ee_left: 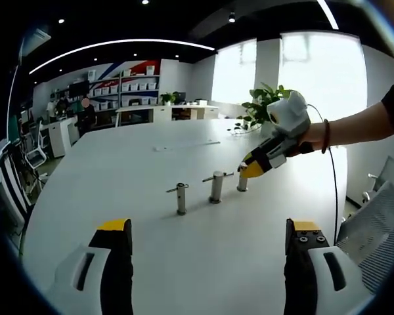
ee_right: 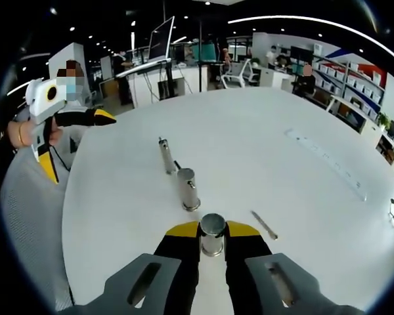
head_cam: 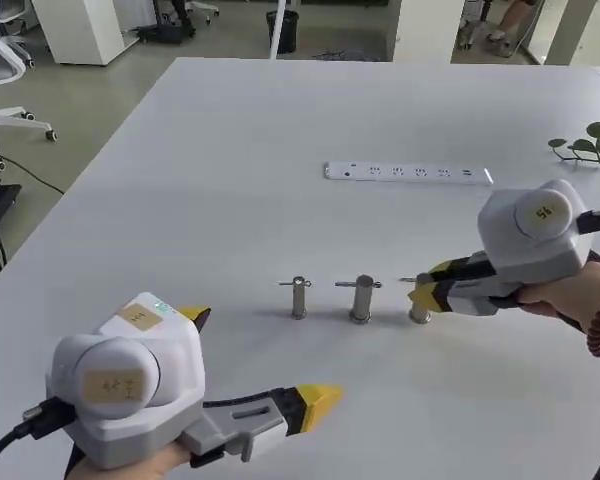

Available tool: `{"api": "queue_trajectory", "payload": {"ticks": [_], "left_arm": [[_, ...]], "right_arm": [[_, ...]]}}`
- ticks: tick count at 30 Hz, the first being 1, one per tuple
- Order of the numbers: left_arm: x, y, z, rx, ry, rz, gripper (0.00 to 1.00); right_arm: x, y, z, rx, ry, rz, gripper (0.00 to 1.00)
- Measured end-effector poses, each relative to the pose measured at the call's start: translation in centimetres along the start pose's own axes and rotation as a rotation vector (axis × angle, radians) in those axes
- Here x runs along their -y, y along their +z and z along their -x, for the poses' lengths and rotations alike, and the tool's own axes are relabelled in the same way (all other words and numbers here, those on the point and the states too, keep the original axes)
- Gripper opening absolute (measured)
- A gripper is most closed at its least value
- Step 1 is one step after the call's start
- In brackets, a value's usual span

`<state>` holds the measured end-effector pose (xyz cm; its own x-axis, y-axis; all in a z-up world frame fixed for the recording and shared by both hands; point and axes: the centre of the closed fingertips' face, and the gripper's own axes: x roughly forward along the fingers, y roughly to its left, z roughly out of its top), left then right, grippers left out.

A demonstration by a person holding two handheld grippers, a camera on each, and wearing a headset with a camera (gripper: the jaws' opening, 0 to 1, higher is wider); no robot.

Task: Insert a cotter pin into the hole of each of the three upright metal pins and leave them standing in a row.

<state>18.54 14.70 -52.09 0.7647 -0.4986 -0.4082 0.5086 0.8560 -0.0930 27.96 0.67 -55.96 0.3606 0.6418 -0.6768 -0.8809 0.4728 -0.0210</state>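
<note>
Three upright metal pins stand in a row on the white table [head_cam: 230,180]. The left pin [head_cam: 299,298] and the middle pin [head_cam: 361,299] each carry a cotter pin crosswise near the top. My right gripper [head_cam: 423,292] comes in from the right and is shut on the right pin [ee_right: 212,234], which stands between its yellow-tipped jaws. A loose cotter pin [ee_right: 264,225] lies flat on the table just beside that pin. My left gripper [head_cam: 258,358] hovers near the front edge, open and holding nothing, facing the row [ee_left: 216,187].
A white power strip [head_cam: 408,173] lies farther back on the table. A potted plant's leaves [head_cam: 590,145] reach in at the right edge. Office chairs [head_cam: 0,70] stand on the floor to the left, and other desks fill the room behind.
</note>
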Motion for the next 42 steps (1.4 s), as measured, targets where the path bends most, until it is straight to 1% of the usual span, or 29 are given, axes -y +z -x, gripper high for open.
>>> {"api": "queue_trajectory", "payload": {"ticks": [1,2,8,12,14,16,21,29,35,38,42], "left_arm": [[0.0,0.0,0.1,0.001,0.000,0.001,0.97],[0.0,0.0,0.1,0.001,0.001,0.001,0.97],[0.1,0.0,0.2,0.001,0.004,0.002,0.96],[0.1,0.0,0.3,-0.001,0.004,0.004,0.96],[0.1,0.0,0.4,0.000,0.006,0.007,0.96],[0.1,-0.1,0.5,-0.001,0.007,0.012,0.95],[0.1,-0.1,0.6,0.002,0.011,0.014,0.95],[0.3,0.0,0.6,-0.001,0.003,0.012,0.96],[0.4,-0.1,0.5,-0.001,0.000,0.013,0.95],[0.3,0.1,0.6,0.012,0.000,0.023,0.95],[0.2,-0.1,0.6,0.004,0.001,0.021,0.95]], "right_arm": [[-0.6,0.0,0.0,0.003,0.012,0.007,0.08],[-0.7,0.0,0.0,0.003,0.015,0.008,0.08],[-2.5,0.3,-0.2,0.008,0.055,0.040,0.08],[-3.2,0.6,-0.5,0.015,0.072,0.043,0.08],[-3.8,0.7,-0.8,0.018,0.082,0.046,0.08],[-3.7,0.4,-1.0,0.018,0.093,0.048,0.08],[-4.9,0.7,-1.6,0.020,0.112,0.058,0.08],[-5.4,1.7,-2.6,0.038,0.124,0.058,0.08],[-5.9,2.0,-3.3,0.037,0.134,0.068,0.08],[-6.1,2.0,-3.5,0.037,0.142,0.072,0.08],[-6.2,2.2,-3.7,0.044,0.146,0.071,0.08]]}}
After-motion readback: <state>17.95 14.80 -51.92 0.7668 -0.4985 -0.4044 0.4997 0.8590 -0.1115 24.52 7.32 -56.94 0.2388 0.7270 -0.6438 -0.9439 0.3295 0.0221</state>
